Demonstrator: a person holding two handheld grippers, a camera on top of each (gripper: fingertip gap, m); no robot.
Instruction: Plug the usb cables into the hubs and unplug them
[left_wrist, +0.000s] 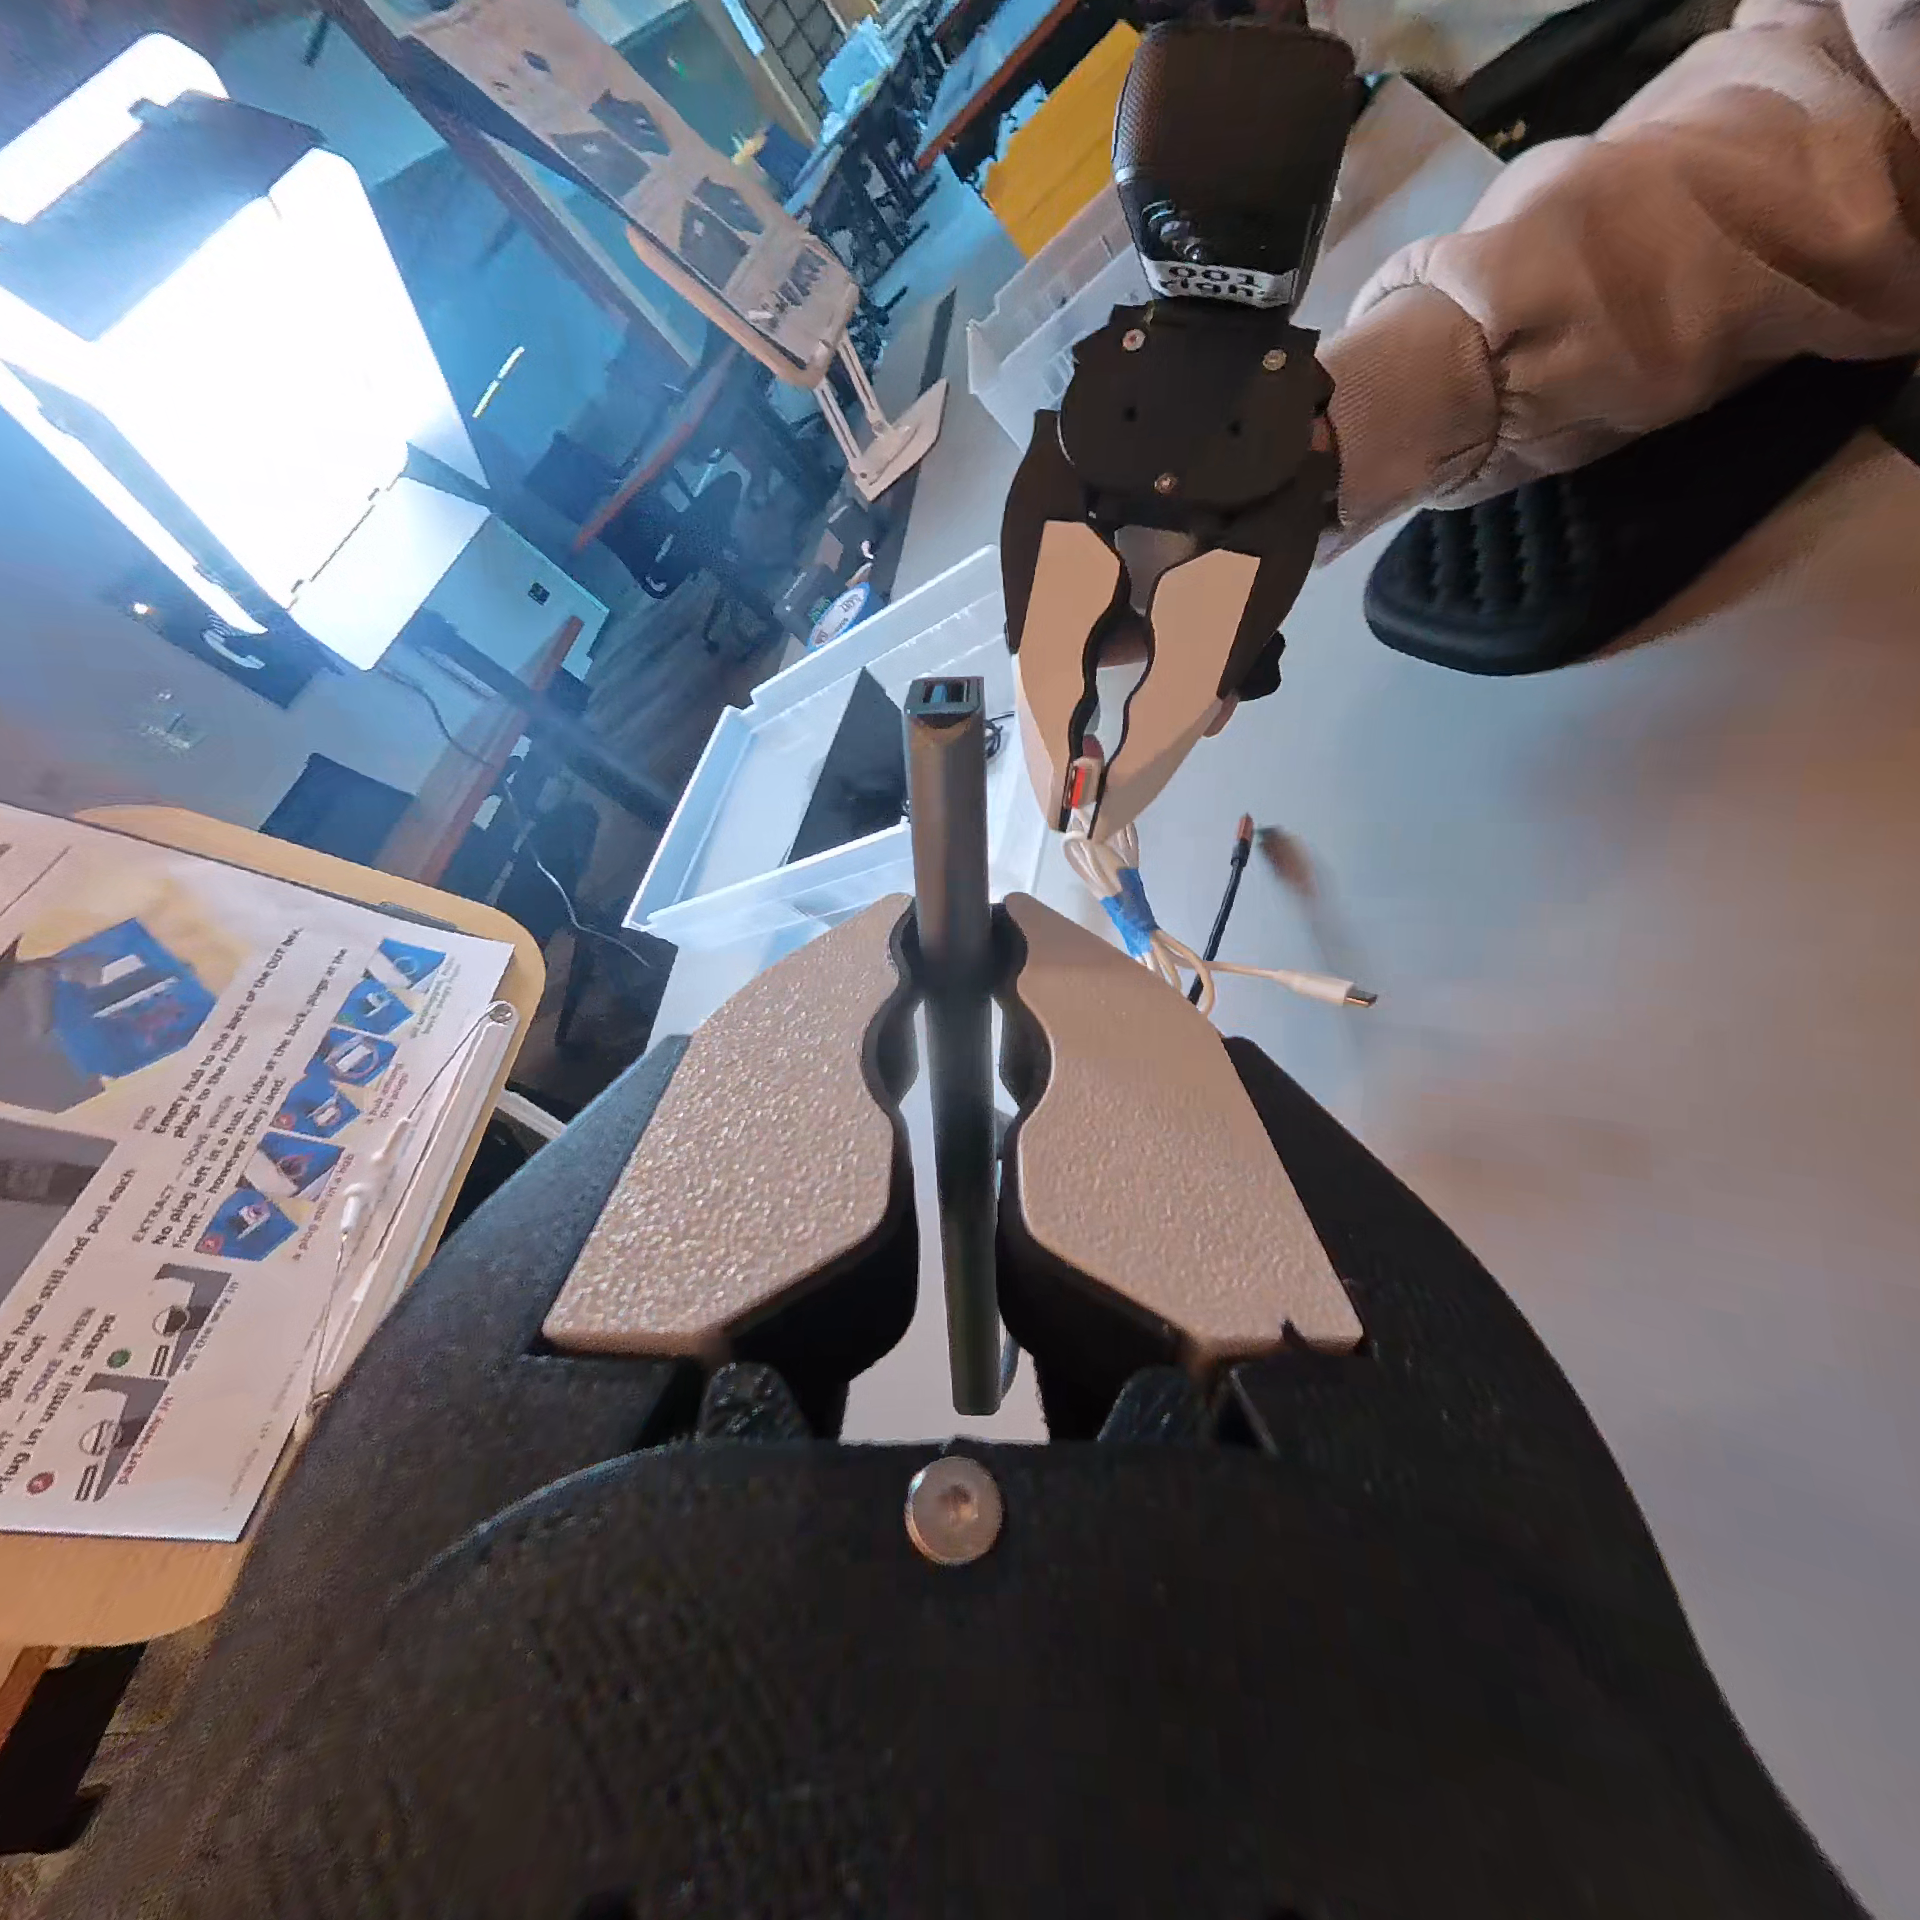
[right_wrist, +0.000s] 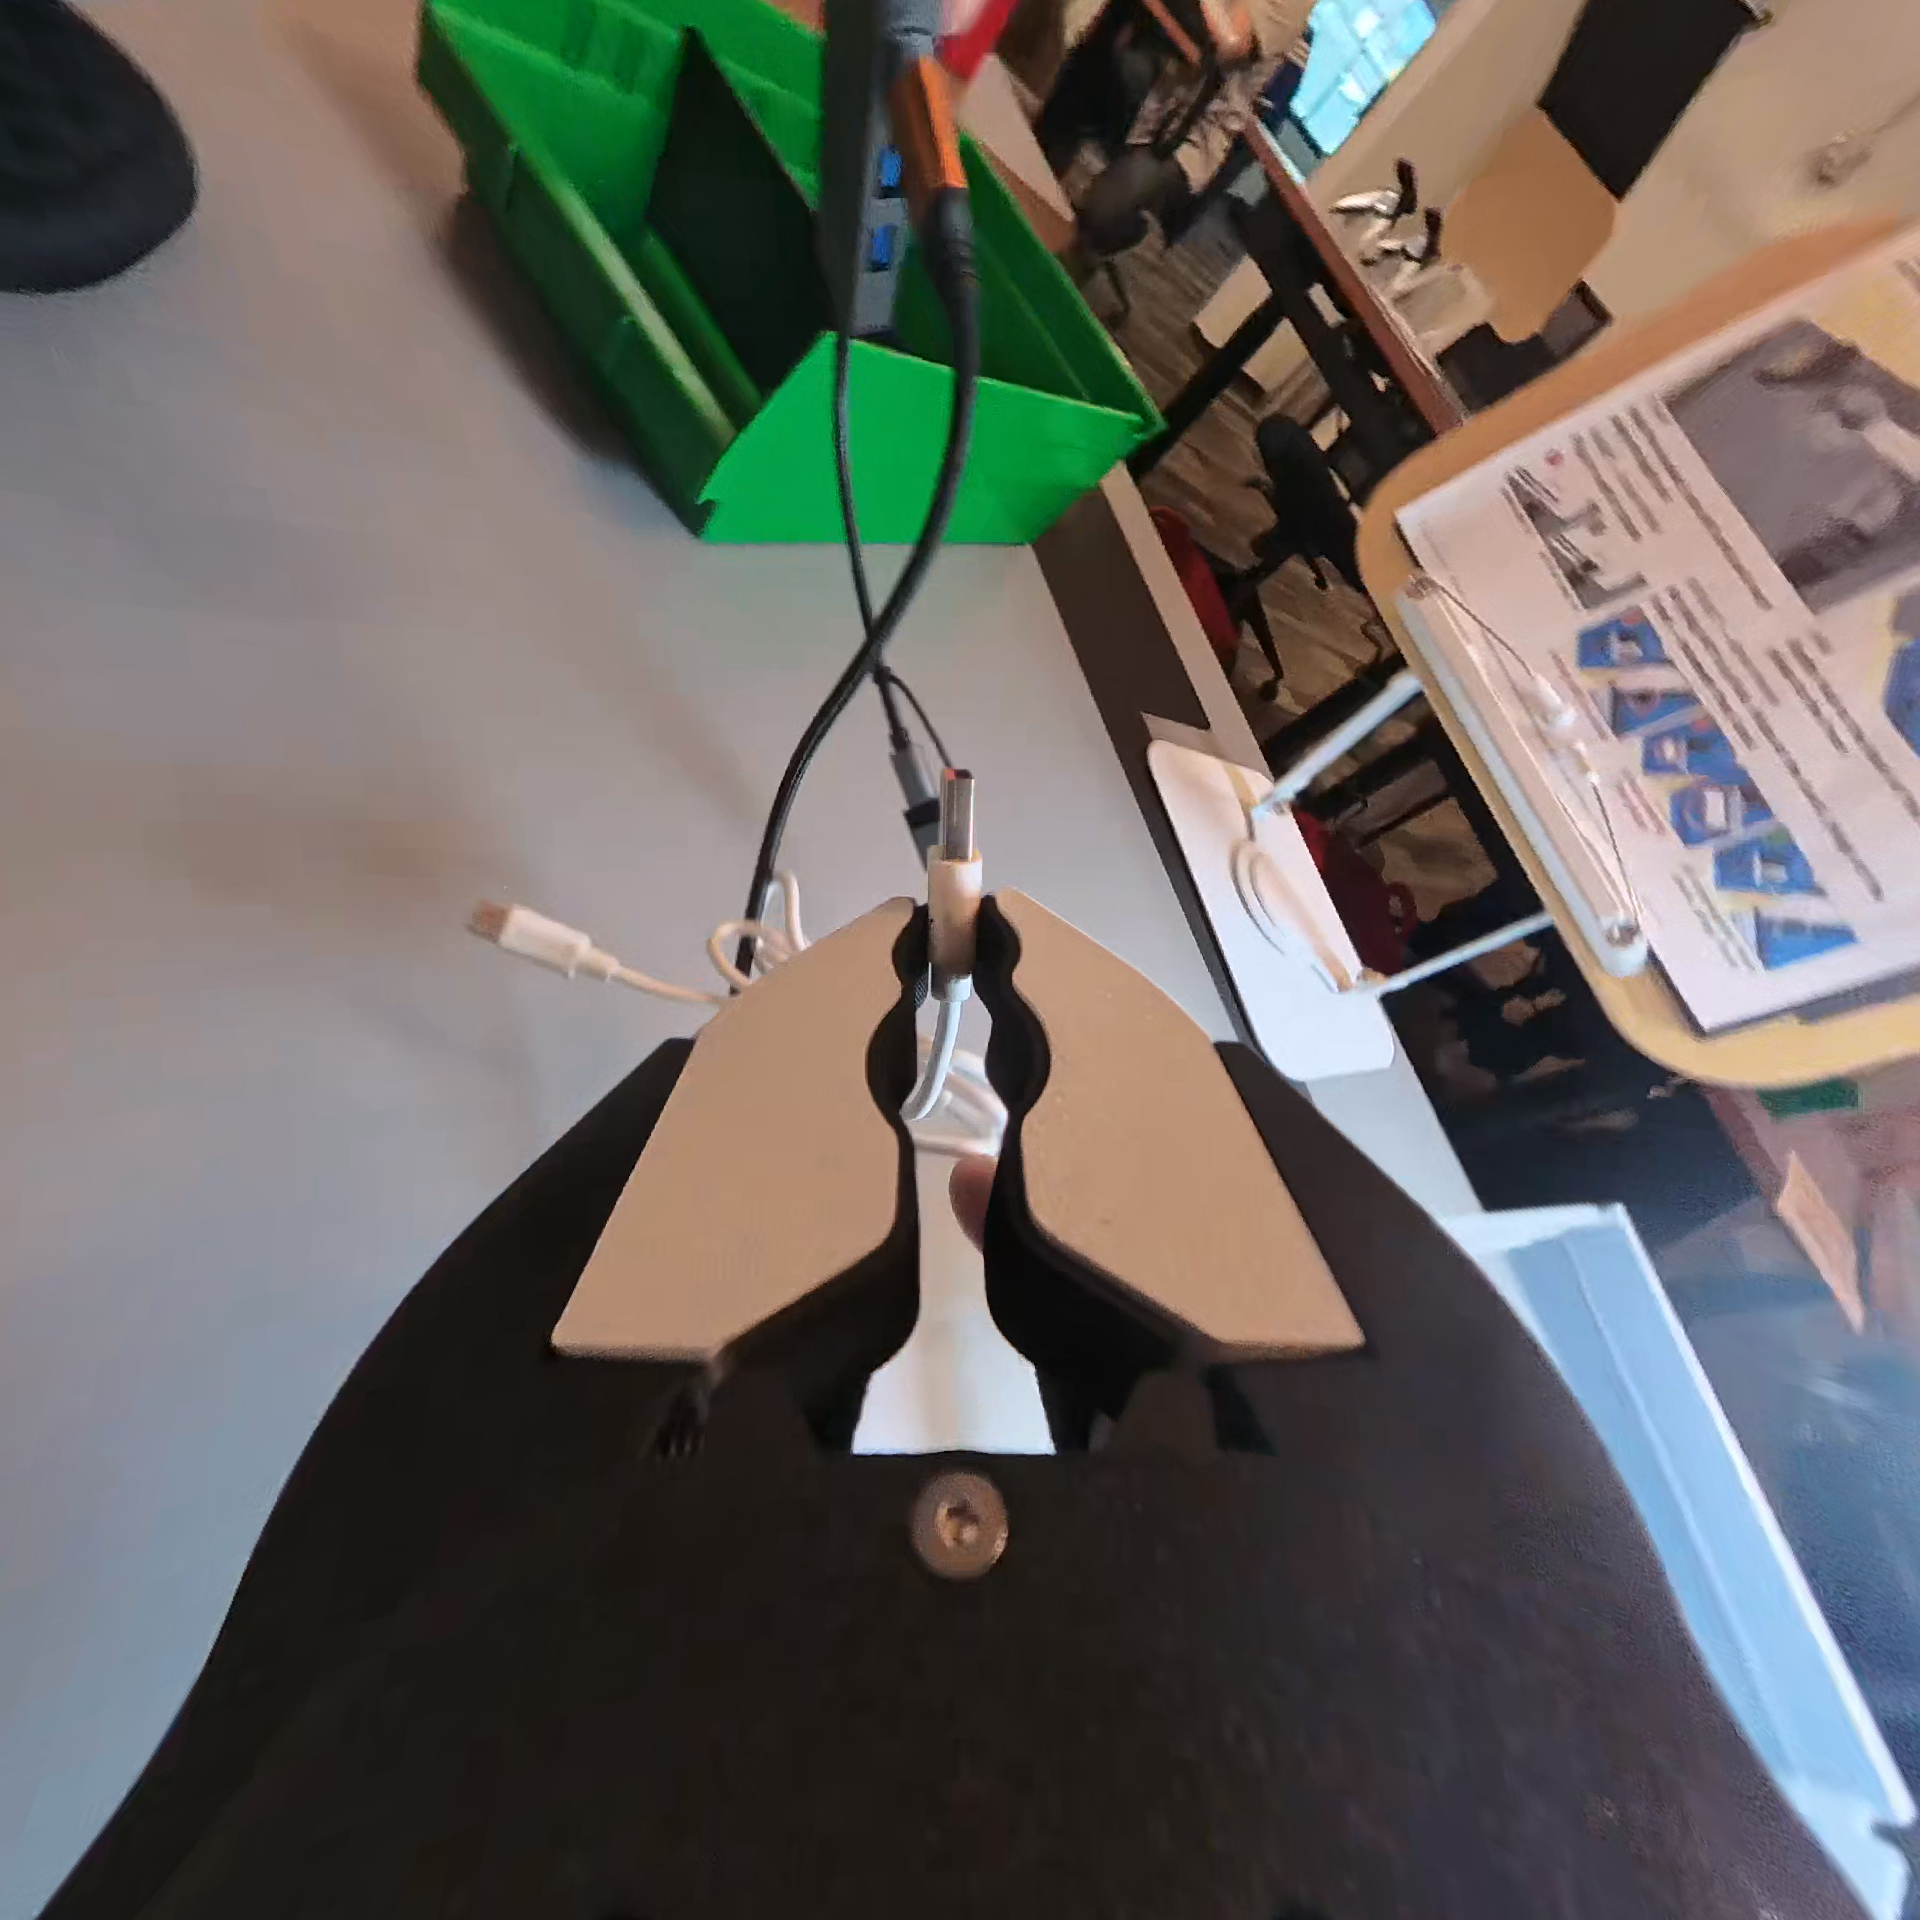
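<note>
My left gripper (left_wrist: 954, 928) is shut on a slim dark grey USB hub (left_wrist: 940, 790), which points forward with its end port showing. My right gripper (right_wrist: 954, 920) is shut on a white USB-A plug (right_wrist: 958, 821) that sticks out past the fingertips. In the left wrist view the right gripper (left_wrist: 1089, 805) hangs just right of the hub's tip, apart from it. The white cable (left_wrist: 1164, 935), wrapped with blue tape, trails on the table. In the right wrist view the hub (right_wrist: 847, 166) is at the top, with an orange-ended black cable (right_wrist: 930, 125) plugged into it.
A green bin (right_wrist: 935, 457) stands beyond the hub. A clear plastic tray (left_wrist: 748, 790) sits at the table's far edge. An instruction sheet on a wooden stand (right_wrist: 1714, 675) is off the table's side. A person's sleeve (left_wrist: 1558, 312) holds the right gripper. My right fingertips sit around 12 cm from my left ones.
</note>
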